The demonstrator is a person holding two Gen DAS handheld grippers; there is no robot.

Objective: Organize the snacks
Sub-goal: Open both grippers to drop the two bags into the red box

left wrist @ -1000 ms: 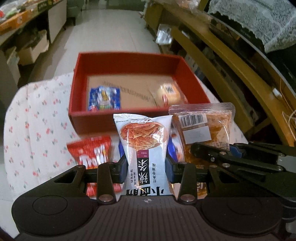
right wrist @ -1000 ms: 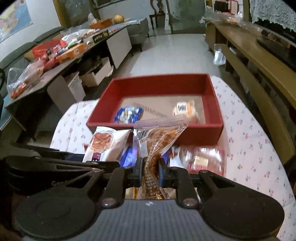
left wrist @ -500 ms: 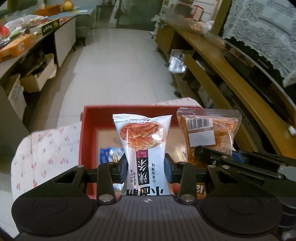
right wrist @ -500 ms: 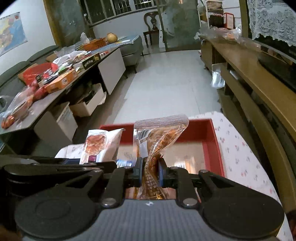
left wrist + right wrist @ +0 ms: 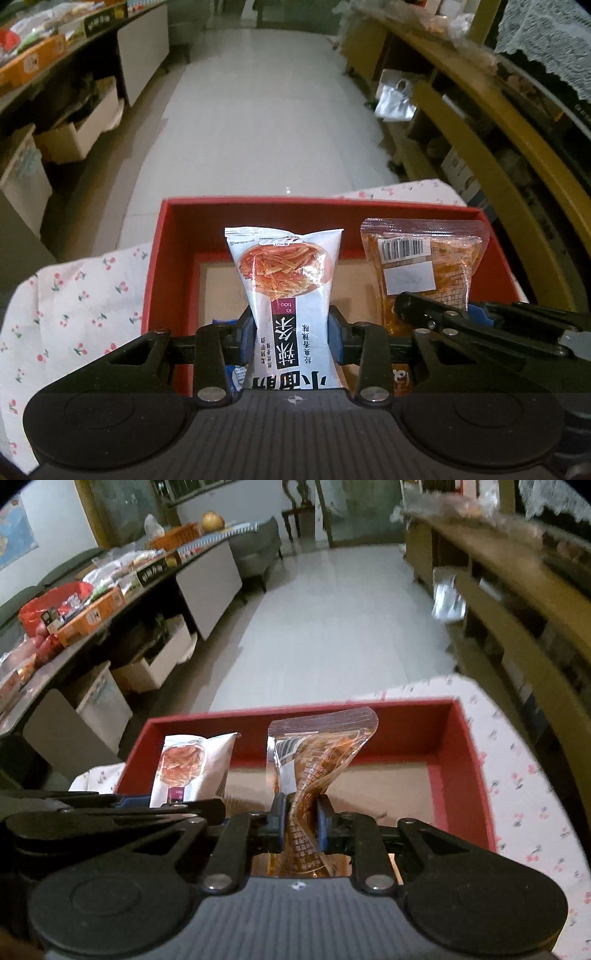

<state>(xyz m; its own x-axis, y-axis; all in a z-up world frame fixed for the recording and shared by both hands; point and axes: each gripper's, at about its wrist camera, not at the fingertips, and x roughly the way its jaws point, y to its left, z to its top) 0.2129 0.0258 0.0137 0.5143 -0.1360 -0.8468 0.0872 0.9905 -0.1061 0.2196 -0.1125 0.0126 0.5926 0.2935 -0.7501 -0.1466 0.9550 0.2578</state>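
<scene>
From my left wrist camera, my left gripper [image 5: 291, 338] has its fingers [image 5: 246, 338] clamped on the lower half of a white snack packet [image 5: 286, 291] printed with a picture of red strips, held upright over a red box [image 5: 168, 258]. The box sits on a surface covered by a white cloth [image 5: 74, 295] with small cherries. A bit of blue wrapper [image 5: 236, 373] shows low inside the box. To the right, my other gripper holds an orange packet [image 5: 421, 269] with a barcode label, also above the box. From my right wrist camera, my right gripper [image 5: 300, 823] has its fingers [image 5: 277, 821] set narrow, pinching the twisted clear orange packet [image 5: 317, 753] at its waist as they ease slightly apart. It stands over the red box [image 5: 461, 760], whose brown floor is bare on the right. The white packet [image 5: 192, 764] hangs just to the left.
</scene>
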